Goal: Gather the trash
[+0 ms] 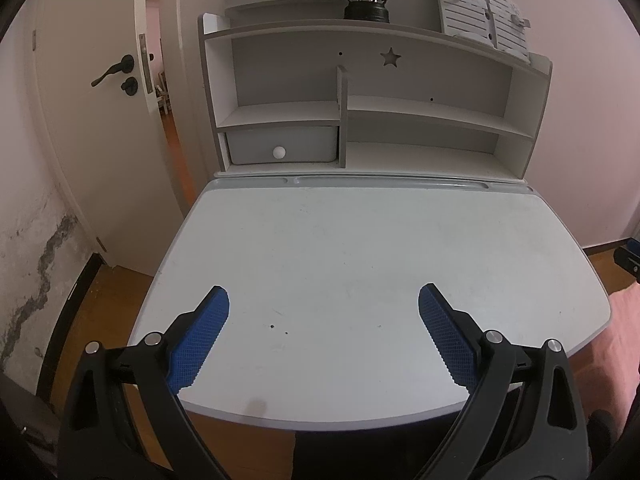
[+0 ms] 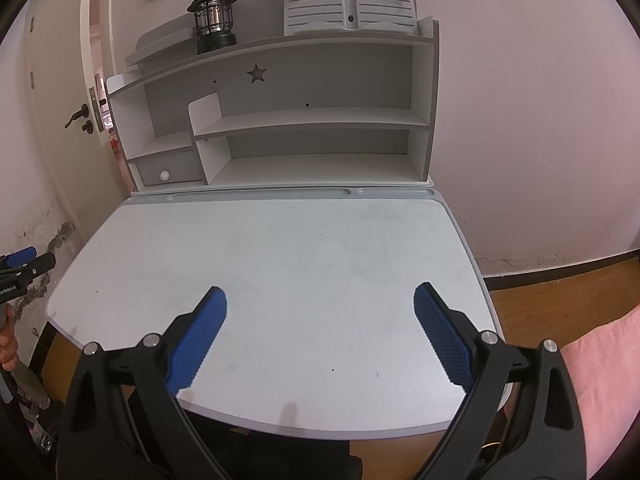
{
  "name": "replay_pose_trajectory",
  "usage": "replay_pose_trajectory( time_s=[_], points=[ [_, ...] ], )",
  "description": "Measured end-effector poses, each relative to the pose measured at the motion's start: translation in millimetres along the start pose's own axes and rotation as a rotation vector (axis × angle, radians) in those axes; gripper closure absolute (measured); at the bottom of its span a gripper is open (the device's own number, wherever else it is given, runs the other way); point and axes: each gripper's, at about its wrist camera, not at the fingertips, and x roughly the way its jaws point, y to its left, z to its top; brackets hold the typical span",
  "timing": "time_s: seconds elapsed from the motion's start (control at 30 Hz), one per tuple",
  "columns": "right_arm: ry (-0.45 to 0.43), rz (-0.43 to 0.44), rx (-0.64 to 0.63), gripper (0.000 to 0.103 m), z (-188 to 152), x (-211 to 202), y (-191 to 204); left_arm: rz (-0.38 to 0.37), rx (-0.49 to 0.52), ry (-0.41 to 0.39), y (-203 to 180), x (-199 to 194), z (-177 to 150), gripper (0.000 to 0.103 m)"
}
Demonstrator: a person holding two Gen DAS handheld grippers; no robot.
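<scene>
Trash was not to be seen on the bench [image 1: 360, 240]; only tiny dark specks [image 1: 273, 326] were noted near its front edge. Both the left gripper [image 1: 324, 300] and right gripper [image 2: 320, 300] were held above that edge, fingers wide and empty. Shelves [image 1: 420, 110] behind the bench should be scanned before any reach.

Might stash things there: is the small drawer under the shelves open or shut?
Shut: the drawer front sits flush in its bay, white knob facing out.
</scene>
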Motion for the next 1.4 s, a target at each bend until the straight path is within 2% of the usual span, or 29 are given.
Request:
replay_pose_trajectory(
  time_s=[1.4],
  points=[
    [-0.005,0.0,0.001,0.011,0.4,-1.5,-3.4,0.001,0.028,0.004,-7.1,1.4,-1.8,0.01]
  ],
)
